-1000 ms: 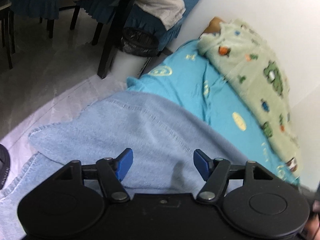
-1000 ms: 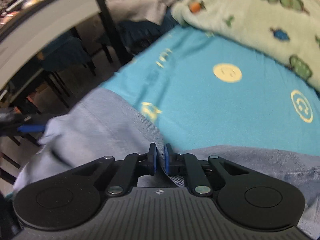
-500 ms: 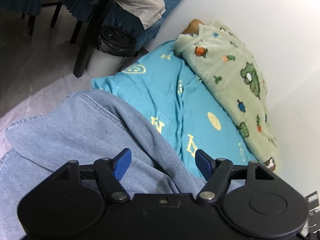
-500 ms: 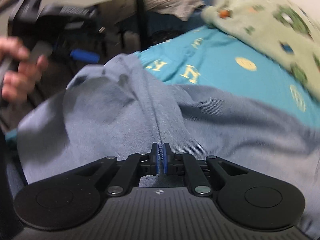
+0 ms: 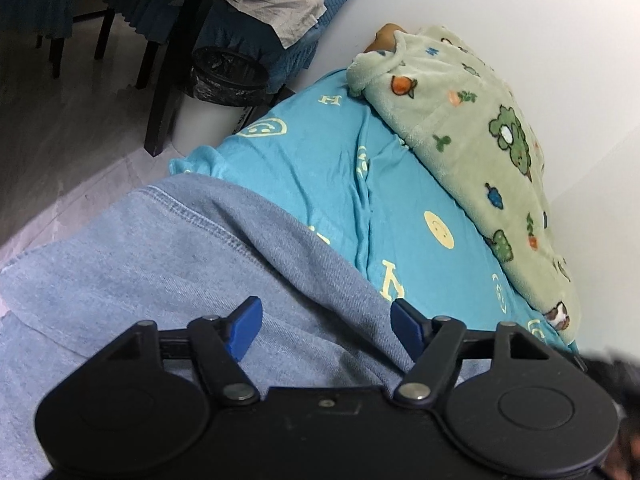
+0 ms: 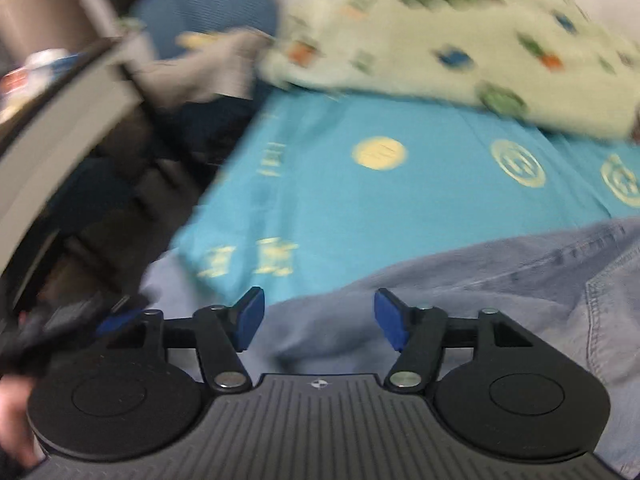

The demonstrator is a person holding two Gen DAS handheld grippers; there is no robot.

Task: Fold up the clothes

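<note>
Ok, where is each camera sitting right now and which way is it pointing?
Left wrist: on the left tool, jaws open, looking along its fingers over the denim garment and turquoise sheet toward the green blanket by the wall; floor and bin far left.
Right wrist: on the right tool, jaws open, blurred, above the denim garment, facing the sheet and blanket; a hand shows at lower left.
Shared: denim garment, sheet, blanket.
</note>
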